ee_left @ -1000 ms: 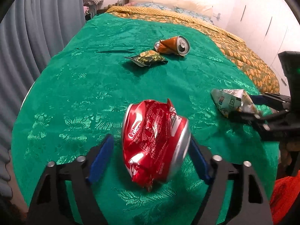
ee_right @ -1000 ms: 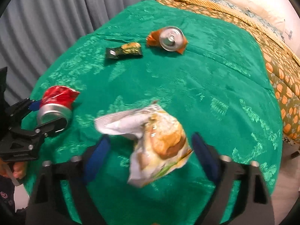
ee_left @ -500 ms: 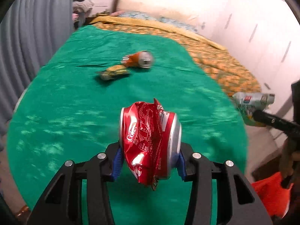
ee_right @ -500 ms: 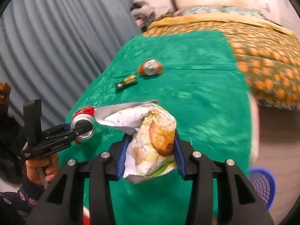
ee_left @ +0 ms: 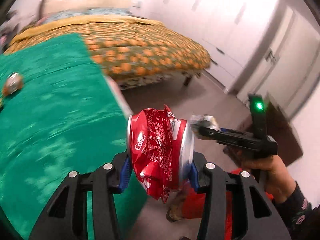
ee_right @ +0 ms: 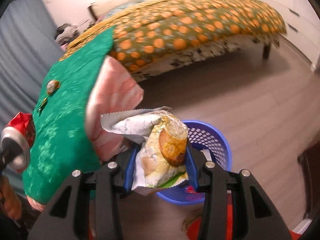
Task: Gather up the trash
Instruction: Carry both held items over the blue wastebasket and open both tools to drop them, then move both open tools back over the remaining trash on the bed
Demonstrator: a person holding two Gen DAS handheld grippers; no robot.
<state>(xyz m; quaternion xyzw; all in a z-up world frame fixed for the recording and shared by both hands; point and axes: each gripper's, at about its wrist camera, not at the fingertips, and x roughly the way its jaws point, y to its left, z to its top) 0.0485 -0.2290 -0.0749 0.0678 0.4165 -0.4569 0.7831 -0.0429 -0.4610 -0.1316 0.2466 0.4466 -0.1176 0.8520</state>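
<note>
My left gripper (ee_left: 160,170) is shut on a crushed red Coke can (ee_left: 158,152) and holds it in the air past the right edge of the green bed cover (ee_left: 50,120). My right gripper (ee_right: 160,170) is shut on a crumpled snack wrapper (ee_right: 160,148), held above a blue mesh waste basket (ee_right: 212,142) on the floor. The right gripper and its wrapper also show in the left wrist view (ee_left: 204,126). The can also shows at the left in the right wrist view (ee_right: 18,132). An orange can (ee_right: 52,86) and a small green wrapper (ee_right: 43,102) lie on the cover.
A bed with an orange-patterned spread (ee_right: 180,26) stands behind. A pink sheet (ee_right: 114,108) hangs off the cover's edge beside the basket. Wooden floor (ee_right: 250,104) lies right of the basket. White cupboard doors (ee_left: 270,40) line the far wall. Something red (ee_right: 200,230) lies on the floor below.
Both grippers closed on the can and the wrapper, lifted them off the green cover and swung right, off the bed. The blue basket has come into the right wrist view.
</note>
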